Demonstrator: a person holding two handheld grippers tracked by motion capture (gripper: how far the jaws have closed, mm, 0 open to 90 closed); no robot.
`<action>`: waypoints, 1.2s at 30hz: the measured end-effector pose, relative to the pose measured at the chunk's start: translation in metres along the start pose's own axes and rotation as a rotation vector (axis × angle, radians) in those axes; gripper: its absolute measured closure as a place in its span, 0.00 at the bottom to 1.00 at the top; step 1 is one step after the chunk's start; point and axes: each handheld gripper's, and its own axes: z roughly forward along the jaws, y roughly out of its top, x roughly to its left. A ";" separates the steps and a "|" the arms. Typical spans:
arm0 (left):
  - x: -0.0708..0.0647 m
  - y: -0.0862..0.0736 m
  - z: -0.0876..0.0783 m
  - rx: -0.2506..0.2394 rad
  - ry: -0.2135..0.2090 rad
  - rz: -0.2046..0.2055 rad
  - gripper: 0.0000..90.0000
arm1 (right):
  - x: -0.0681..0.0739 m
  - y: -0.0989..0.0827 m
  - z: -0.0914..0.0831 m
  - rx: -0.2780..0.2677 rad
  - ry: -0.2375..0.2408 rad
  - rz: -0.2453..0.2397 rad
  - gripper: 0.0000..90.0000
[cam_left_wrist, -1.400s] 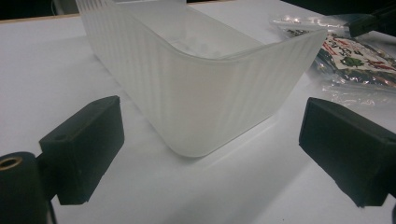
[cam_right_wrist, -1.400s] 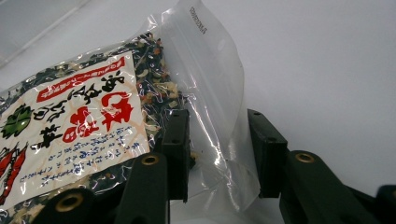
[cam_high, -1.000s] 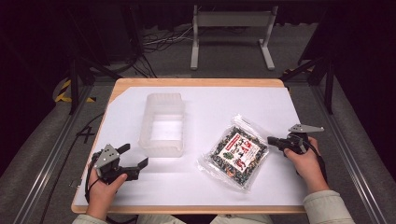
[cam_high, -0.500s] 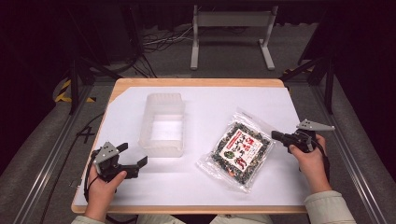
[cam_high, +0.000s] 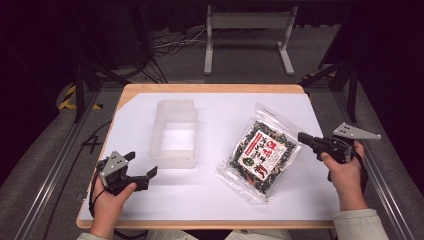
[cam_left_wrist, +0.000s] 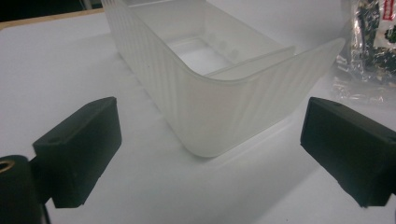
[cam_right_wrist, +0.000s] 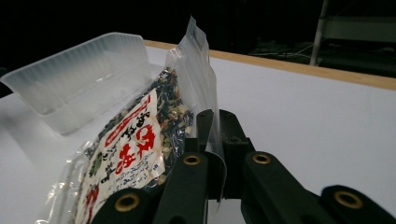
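— Right gripper?

— Clenched on the clear edge of the snack bag, at the bag's right side. Seen along the fingers in the right gripper view, with the plastic edge pinched flat between them. Held in the right hand, out near the right edge of the counter.

— And the bag itself?

— Clear plastic, dark mixed bits inside, white label with red print. Placed right of centre on the white counter, its gripped edge tipped up while the far lower corner rests on the surface. Set well apart from the tub.

— Left gripper?

— Released — fingers spread wide with nothing between them. Held low near the front left corner of the counter in the left hand, pointing toward the tub.

— The tub?

— Frosted plastic tub, rectangular, ribbed walls, open on top and empty. Standing upright left of centre. Seen close in the left gripper view, near corner facing the open fingers but not touching them. Also seen beyond the bag in the right gripper view.

— Anything around the counter?

— Grey metal stand on the floor behind, plus loose cables.
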 end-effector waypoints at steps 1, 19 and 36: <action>-0.001 0.001 -0.001 0.007 0.003 0.002 0.08 | 0.002 0.004 -0.003 -0.011 0.004 -0.009 1.00; -0.015 0.013 -0.002 -0.027 -0.034 0.037 0.08 | 0.024 0.042 -0.029 -0.131 0.104 -0.033 1.00; -0.023 0.025 -0.002 -0.075 -0.082 0.072 0.09 | 0.044 0.072 -0.036 -0.170 0.157 -0.106 1.00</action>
